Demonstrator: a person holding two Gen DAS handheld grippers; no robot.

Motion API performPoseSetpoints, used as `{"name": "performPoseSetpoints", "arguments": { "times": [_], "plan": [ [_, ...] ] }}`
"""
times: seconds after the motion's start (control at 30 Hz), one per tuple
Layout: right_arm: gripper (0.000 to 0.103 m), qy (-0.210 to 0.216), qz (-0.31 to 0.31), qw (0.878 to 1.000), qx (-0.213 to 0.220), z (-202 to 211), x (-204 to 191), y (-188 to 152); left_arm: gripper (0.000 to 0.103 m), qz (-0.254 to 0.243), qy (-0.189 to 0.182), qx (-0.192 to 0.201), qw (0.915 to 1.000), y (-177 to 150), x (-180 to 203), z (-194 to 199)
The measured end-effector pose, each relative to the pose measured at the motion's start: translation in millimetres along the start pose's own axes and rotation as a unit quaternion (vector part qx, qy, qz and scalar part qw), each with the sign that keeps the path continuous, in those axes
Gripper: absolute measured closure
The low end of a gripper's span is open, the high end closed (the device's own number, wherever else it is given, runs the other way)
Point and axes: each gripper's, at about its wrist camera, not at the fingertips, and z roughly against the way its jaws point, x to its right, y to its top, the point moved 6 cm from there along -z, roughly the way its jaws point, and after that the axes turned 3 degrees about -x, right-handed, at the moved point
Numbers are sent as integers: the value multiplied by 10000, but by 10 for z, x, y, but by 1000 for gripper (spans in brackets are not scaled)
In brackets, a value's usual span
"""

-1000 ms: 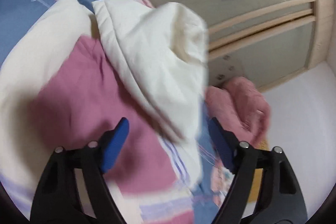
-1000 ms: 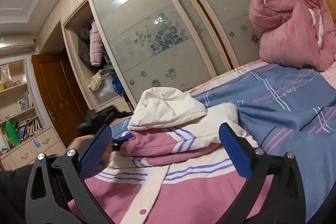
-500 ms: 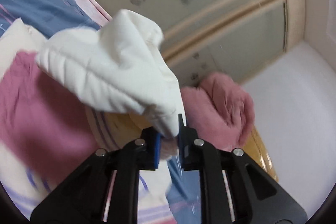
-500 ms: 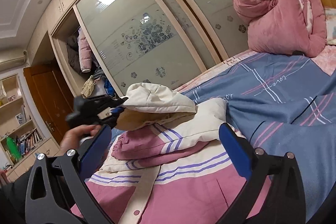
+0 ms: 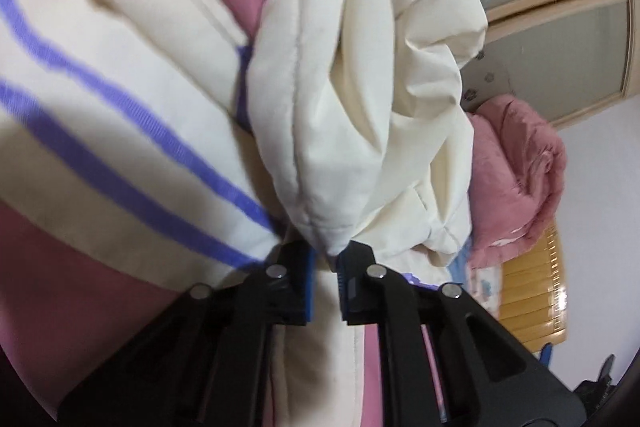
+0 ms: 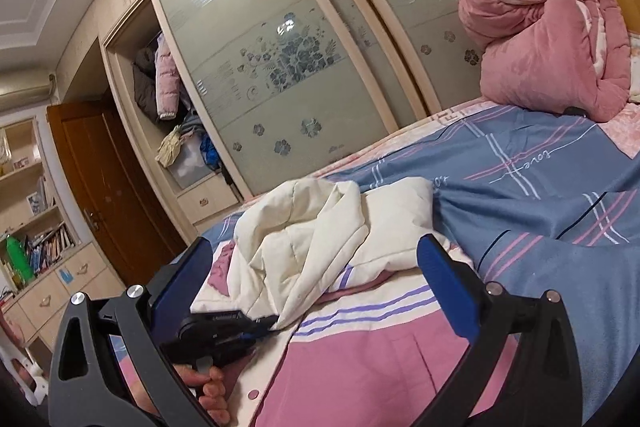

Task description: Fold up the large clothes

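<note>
A pink and cream padded jacket [image 6: 360, 367] with purple stripes lies on the bed, sleeves folded over its body. My left gripper [image 5: 326, 259] is shut on the tip of the jacket's cream hood [image 5: 360, 99], holding it low over the jacket front; it also shows in the right wrist view [image 6: 268, 327] pinching the hood [image 6: 304, 247]. My right gripper [image 6: 316, 287] is open and empty, hovering above the jacket's pink body near the striped chest band.
The bed has a blue plaid sheet [image 6: 540, 179]. A rolled pink quilt [image 6: 548, 39] sits at the headboard end. Sliding wardrobe doors [image 6: 288, 67], a wooden door [image 6: 104, 187] and a bookshelf [image 6: 36, 251] stand beyond the bed.
My left gripper closed on the hood tip, lifted it, then pulled it forward and down over the jacket front. My right gripper stayed open and moved little.
</note>
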Motion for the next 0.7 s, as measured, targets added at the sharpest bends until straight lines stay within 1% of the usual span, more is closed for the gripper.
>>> {"name": "performPoseSetpoints", "arguments": {
  "times": [0.03,0.07,0.1,0.13,0.17,0.2,0.23,0.27,0.3,0.33,0.4,0.47,0.5,0.57,0.6,0.63,0.67,0.7],
  "plan": [
    [1,3,18,10000,-46,-18,-9,-12,88,-12,30,-12,10000,18,24,-5],
    [1,1,31,10000,-77,-29,-15,-16,86,-2,-16,-50,10000,40,48,-13],
    [1,7,45,9999,-103,-39,-23,-20,80,-22,-93,-78,9999,30,81,-2],
    [1,8,57,9999,-103,-41,-32,-21,65,-54,-223,-125,9997,32,106,-24],
    [1,9,73,9999,-97,-41,-42,-24,57,-121,-420,-192,9989,41,167,-1],
    [1,18,91,9999,-104,-42,-52,-24,37,-188,-512,-205,9983,-67,51,111],
    [1,28,104,9999,-121,-48,-65,-28,16,-293,-562,-203,9978,-84,99,169],
    [1,36,117,9998,-144,-52,-78,-40,9,-453,-542,-192,9973,-109,156,241],
    [1,37,130,9998,-156,-55,-86,-48,3,-770,-387,-123,9962,-161,238,380],
    [1,29,164,9997,-182,-61,-103,-55,3,-987,-294,-90,9946,-201,276,471],
    [1,30,219,9995,-211,-60,-132,-66,3,-1540,-30,9,9881,-371,351,744],
    [1,10,291,9993,-218,-58,-164,-80,2,-1863,243,220,9819,-568,374,1050],
    [1,-20,341,9991,-232,-58,-174,-86,2,-2021,552,389,9770,-713,351,1289],
    [1,-76,406,9988,-275,-45,-201,-117,2,-2129,983,627,9701,-843,243,1638],
    [1,-92,434,9985,-328,-32,-225,-138,2,-2175,1373,865,9625,-972,189,1893],
    [1,-152,487,9980,-380,-16,-253,-156,2,-2216,1585,967,9573,-1035,101,2110],
    [1,-293,619,9966,-457,20,-306,-183,2,-2246,1773,998,9530,-1096,15,2242],
    [1,-330,767,9952,-502,89,-387,-226,2,-2273,2110,1078,9446,-1202,-33,2445]
  ]
}}
